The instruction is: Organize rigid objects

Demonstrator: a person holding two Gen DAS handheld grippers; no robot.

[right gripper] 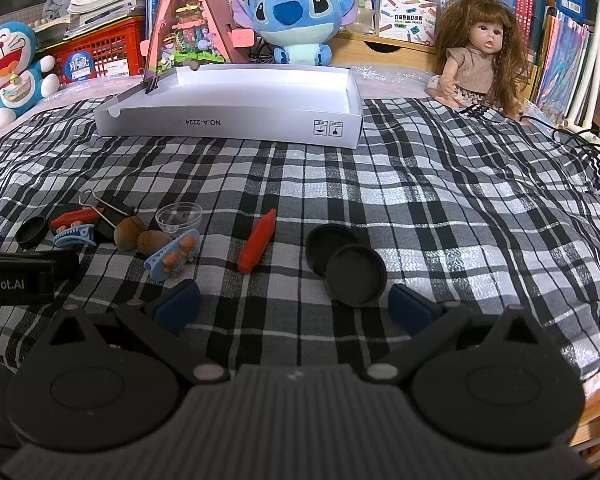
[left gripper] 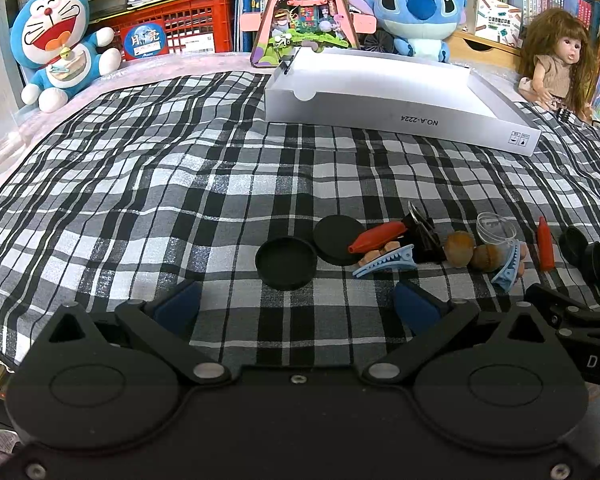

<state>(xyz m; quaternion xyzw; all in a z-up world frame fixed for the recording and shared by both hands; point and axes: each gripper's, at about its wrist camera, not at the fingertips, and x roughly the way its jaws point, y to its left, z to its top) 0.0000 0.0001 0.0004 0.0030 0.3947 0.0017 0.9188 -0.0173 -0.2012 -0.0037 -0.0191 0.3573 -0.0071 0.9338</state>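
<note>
Both open-jawed, empty grippers, left gripper [left gripper: 296,304] and right gripper [right gripper: 294,306], are hovering near black lids [right gripper: 356,276] lying before the far white box [right gripper: 236,118]; light, stiff, probably best pinched across rims.

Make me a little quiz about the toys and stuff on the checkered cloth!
1. True or false: the white box already holds the small things.
2. How many black lids lie near the right gripper: A one, B two, C four?
3. Fill in: both red crayons lie on the ____ cloth.

Key:
1. False; none of the small things can be seen in it, and they lie on the cloth.
2. B; the two overlap.
3. Checkered. The left gripper and the right gripper are both open and hold nothing.
</note>
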